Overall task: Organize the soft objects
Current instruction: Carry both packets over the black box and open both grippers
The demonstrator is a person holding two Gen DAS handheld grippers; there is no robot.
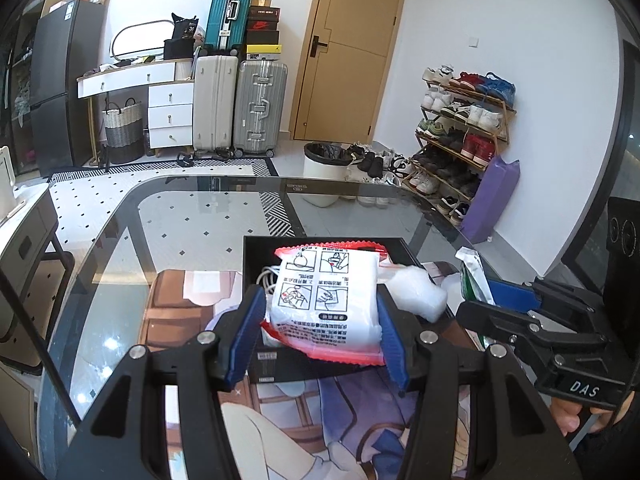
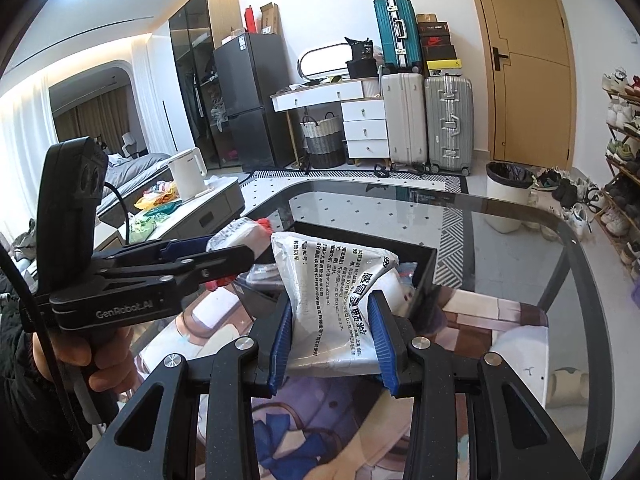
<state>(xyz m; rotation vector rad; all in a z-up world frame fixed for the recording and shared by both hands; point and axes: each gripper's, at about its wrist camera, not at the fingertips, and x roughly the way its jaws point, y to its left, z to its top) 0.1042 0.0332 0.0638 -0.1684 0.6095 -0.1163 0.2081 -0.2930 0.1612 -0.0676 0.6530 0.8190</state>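
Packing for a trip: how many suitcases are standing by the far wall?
3: a white suitcase and a silver suitcase side by side on the floor, a teal suitcase upright on top. Others may be hidden.

A lived-in home, a one-room flat by the look of it — a bed (image 2: 132, 168) and fridge (image 2: 252, 100) share the space with stacked suitcases (image 1: 240, 100), a crowded shoe rack (image 1: 460, 136), a white dresser (image 1: 160, 96), a kettle (image 2: 186, 174) and a glass table (image 1: 180, 220) — beside a wooden door (image 1: 352, 48).
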